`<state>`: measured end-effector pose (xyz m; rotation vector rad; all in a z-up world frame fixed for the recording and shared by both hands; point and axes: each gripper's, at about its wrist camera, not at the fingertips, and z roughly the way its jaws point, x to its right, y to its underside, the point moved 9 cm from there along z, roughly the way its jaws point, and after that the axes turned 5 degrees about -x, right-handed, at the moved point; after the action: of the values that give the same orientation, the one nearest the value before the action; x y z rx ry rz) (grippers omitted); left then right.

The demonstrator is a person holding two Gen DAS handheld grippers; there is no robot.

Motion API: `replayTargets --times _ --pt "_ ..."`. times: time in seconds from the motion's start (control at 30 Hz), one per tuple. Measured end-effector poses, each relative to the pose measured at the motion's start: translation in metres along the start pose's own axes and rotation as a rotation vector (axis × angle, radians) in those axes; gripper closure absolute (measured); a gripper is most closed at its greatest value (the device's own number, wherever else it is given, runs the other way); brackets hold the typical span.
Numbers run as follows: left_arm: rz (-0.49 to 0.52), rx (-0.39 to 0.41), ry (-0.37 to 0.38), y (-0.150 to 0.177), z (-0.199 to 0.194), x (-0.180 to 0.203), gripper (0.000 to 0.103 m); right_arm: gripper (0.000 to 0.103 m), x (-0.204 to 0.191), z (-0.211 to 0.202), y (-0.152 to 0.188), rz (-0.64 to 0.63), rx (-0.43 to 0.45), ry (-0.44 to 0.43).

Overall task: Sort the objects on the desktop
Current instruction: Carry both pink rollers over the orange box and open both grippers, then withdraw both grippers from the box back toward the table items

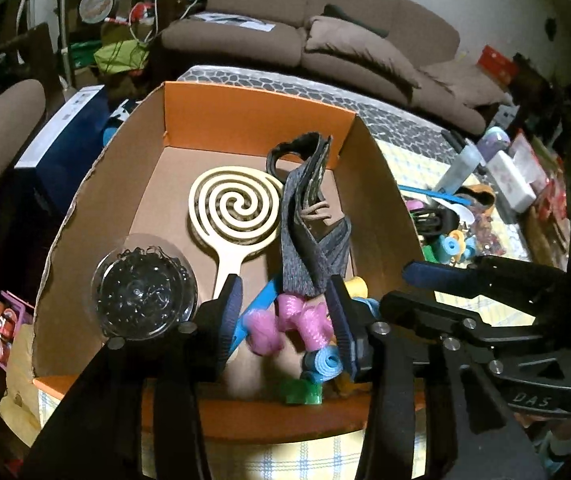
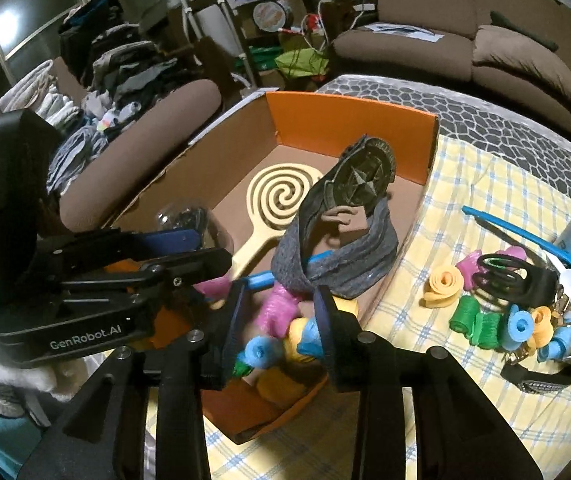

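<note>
I have both claws over the cardboard box, which fills the middle of each frame. My left gripper stands with its jaws parted, and pink foam hair rollers sit blurred in the gap between them; I judge they are loose or just dropping, not clamped, though the blur leaves me unsure. My right gripper is likewise spread, with nothing pinched: blue and yellow rollers lie beneath it in the box's near corner.

To do this step well, I would lift the left claw straight up clear of the box wall before swinging toward the remaining pile of rollers and clips at right centre of the right wrist view, on the checked cloth. The rollers are soft, ribbed, spongy cylinders; they squash easily, so a light squeeze across the middle should do.

Already in the box: a flat cream spiral paddle, rigid and slotted; a floppy grey knitted fabric piece; and a clear plastic dome container at lower left.
</note>
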<state>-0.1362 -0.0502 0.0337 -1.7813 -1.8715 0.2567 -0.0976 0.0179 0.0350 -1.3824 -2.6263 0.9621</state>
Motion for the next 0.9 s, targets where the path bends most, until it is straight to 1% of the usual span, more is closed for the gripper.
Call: replayTargets --times 0.13,0.23,0.3,0.33,0.4,0.43,0.47,0.53,0.63,0.73,0.9 --pt "-0.017 0.019 -0.002 -0.004 -0.005 -0.004 0.051 0.059 0.002 -0.008 -0.005 0.004 0.029 0.009" --pt "-0.025 0.036 -0.009 -0.007 -0.009 -0.006 0.046 0.050 0.008 -0.019 -0.010 0.021 0.071 0.023" --pt "-0.025 0.049 -0.025 -0.008 -0.011 -0.007 0.034 0.038 0.014 -0.025 -0.012 0.036 0.095 0.034" --pt "-0.024 0.056 -0.030 -0.009 -0.012 -0.008 0.030 0.034 0.017 -0.028 -0.013 0.045 0.107 0.042" --pt "-0.029 0.068 -0.032 -0.010 -0.013 -0.008 0.009 0.020 0.024 -0.032 -0.014 0.057 0.121 0.057" --pt "-0.031 0.071 -0.030 -0.011 -0.014 -0.009 0.003 0.018 0.028 -0.033 -0.014 0.066 0.125 0.073" --pt "-0.034 0.075 -0.027 -0.012 -0.014 -0.009 0.000 0.017 0.031 -0.034 -0.013 0.070 0.126 0.081" --pt "-0.039 0.080 -0.021 -0.013 -0.014 -0.008 0.000 0.012 0.038 -0.032 -0.012 0.085 0.116 0.086" --pt "-0.042 0.086 -0.021 -0.015 -0.015 -0.008 0.000 0.000 0.044 -0.030 -0.009 0.097 0.105 0.100" --pt "-0.040 0.088 -0.018 -0.015 -0.014 -0.005 0.000 0.001 0.046 -0.029 -0.006 0.087 0.095 0.114" --pt "-0.017 0.091 -0.015 -0.016 -0.013 0.006 0.000 0.001 0.052 -0.033 -0.005 0.102 0.107 0.116"
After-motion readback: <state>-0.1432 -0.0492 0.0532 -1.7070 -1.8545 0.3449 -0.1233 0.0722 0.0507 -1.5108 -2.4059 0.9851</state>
